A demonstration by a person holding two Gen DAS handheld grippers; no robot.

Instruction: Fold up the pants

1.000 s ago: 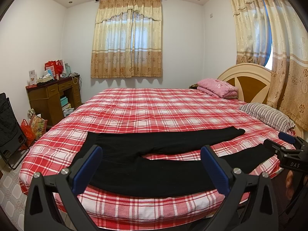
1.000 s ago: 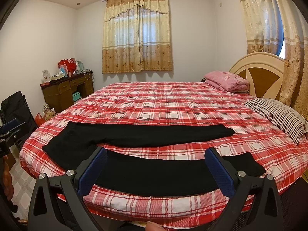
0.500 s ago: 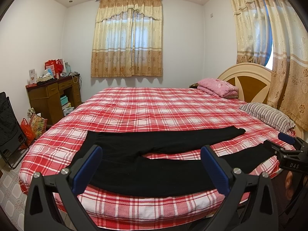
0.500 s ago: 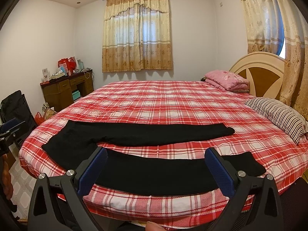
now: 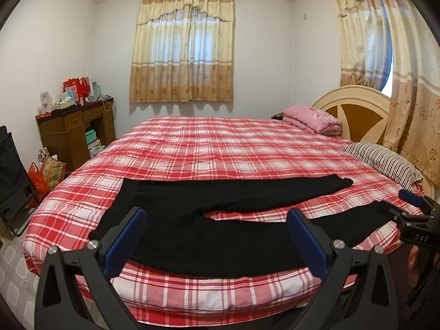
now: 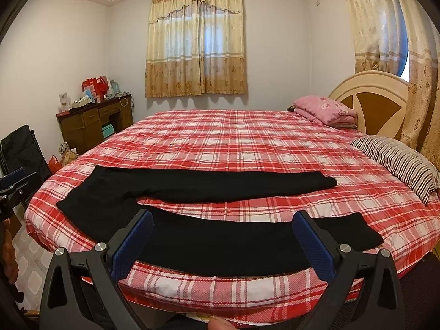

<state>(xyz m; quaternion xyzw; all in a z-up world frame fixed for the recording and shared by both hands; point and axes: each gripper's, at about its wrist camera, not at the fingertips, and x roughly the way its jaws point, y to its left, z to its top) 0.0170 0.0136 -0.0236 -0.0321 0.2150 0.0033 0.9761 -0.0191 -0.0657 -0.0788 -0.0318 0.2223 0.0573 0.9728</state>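
Black pants (image 5: pixel 209 220) lie flat on the red plaid bed (image 5: pixel 220 148), waist at the left, both legs spread apart toward the right. In the right wrist view the same pants (image 6: pixel 220 236) stretch across the near edge of the bed (image 6: pixel 247 148). My left gripper (image 5: pixel 217 236) hovers open in front of the waist and near leg, holding nothing. My right gripper (image 6: pixel 222 239) stands open before the near leg, also holding nothing. The right gripper's body (image 5: pixel 418 220) shows at the right edge of the left wrist view, beside the near leg's cuff.
A pink folded blanket (image 5: pixel 313 118) and a striped pillow (image 5: pixel 385 162) lie near the headboard (image 5: pixel 357 110). A wooden desk (image 5: pixel 74 129) with clutter, bags (image 5: pixel 46 173) and a black folding chair (image 5: pixel 13 176) stand at the left.
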